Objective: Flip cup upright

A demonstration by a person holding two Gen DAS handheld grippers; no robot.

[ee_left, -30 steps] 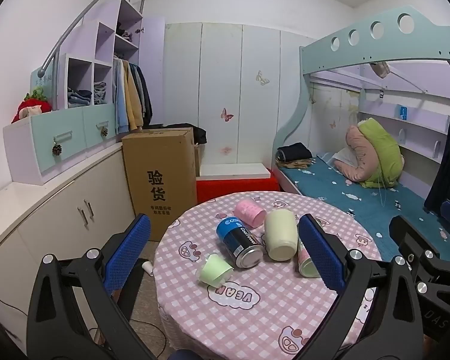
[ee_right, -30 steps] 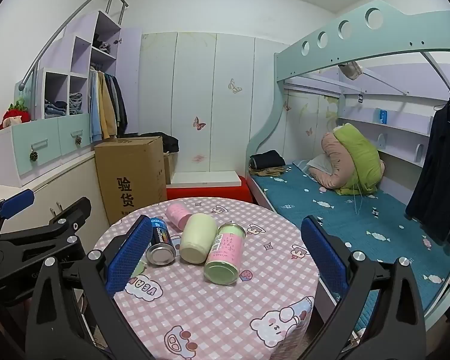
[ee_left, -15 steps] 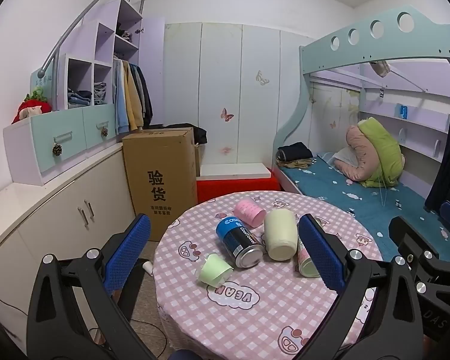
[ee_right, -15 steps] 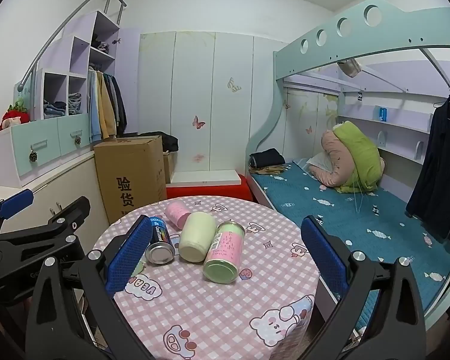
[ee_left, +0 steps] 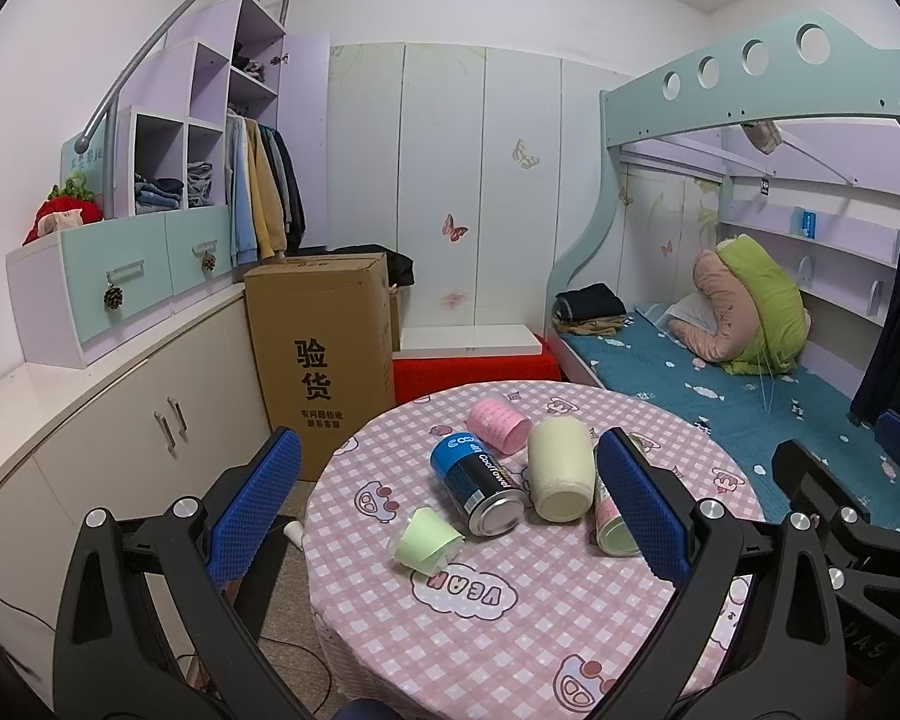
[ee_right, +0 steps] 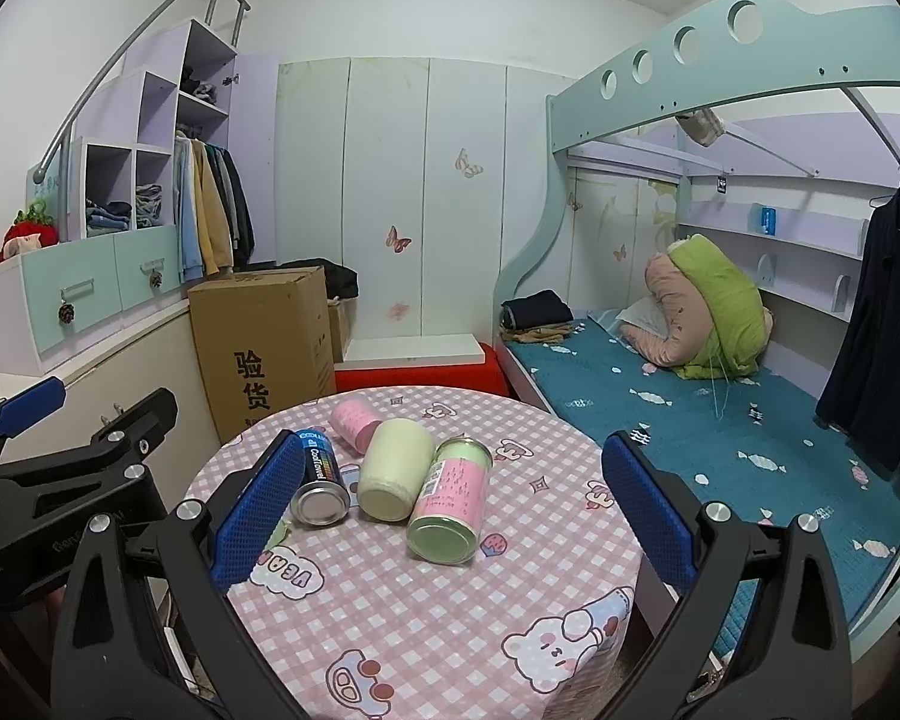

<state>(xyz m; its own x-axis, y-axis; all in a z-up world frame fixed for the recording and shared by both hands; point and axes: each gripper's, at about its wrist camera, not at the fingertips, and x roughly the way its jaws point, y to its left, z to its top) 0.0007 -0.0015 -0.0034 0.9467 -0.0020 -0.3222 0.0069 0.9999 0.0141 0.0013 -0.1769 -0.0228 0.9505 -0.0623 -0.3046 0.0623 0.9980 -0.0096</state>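
Observation:
Several cups and cans lie on their sides on a round table with a pink checked cloth (ee_left: 510,630). A small light green cup (ee_left: 427,542) lies nearest the left edge. Beside it lie a blue and black can (ee_left: 477,483), a pale yellow cup (ee_left: 559,471), a pink cup (ee_left: 498,425) and a pink and green can (ee_right: 450,498). My left gripper (ee_left: 450,504) is open and empty, held above the table's near left side. My right gripper (ee_right: 450,504) is open and empty, with the pink and green can seen between its fingers. The small green cup is mostly hidden behind the right gripper's left finger.
A tall cardboard box (ee_left: 321,354) stands on the floor behind the table on the left. Low cabinets (ee_left: 108,420) run along the left wall. A bunk bed with a blue mattress (ee_left: 720,384) is on the right. A red step (ee_left: 474,369) lies behind the table.
The right gripper has drifted slightly; the cans sit a little lower left in its view. The left gripper and the objects have not visibly moved.

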